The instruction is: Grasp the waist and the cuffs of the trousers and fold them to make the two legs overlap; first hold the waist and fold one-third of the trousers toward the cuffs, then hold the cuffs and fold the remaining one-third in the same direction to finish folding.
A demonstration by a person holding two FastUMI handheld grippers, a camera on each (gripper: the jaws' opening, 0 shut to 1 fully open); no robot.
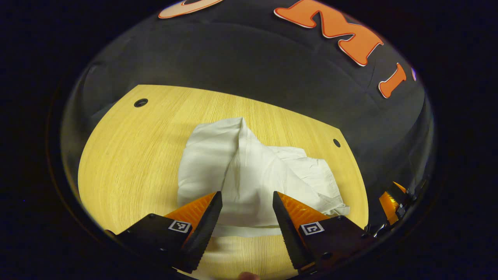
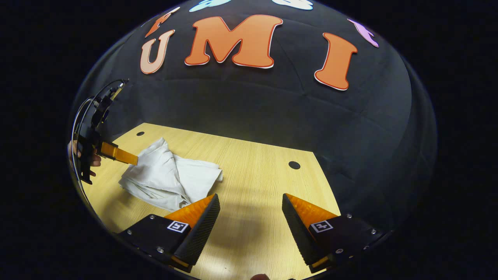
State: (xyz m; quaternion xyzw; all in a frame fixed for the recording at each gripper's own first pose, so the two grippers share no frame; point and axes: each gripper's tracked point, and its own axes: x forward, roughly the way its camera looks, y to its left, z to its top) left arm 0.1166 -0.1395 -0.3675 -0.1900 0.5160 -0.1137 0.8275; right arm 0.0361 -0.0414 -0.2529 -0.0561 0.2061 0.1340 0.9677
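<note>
White trousers [image 1: 249, 171] on a pale yellow wood-grain table [image 1: 128, 155].

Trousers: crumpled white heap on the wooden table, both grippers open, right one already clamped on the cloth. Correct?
Not quite. The right gripper holds nothing: the right gripper view shows its fingers apart over bare table, with the trousers off to one side. The left gripper is open too.
</note>
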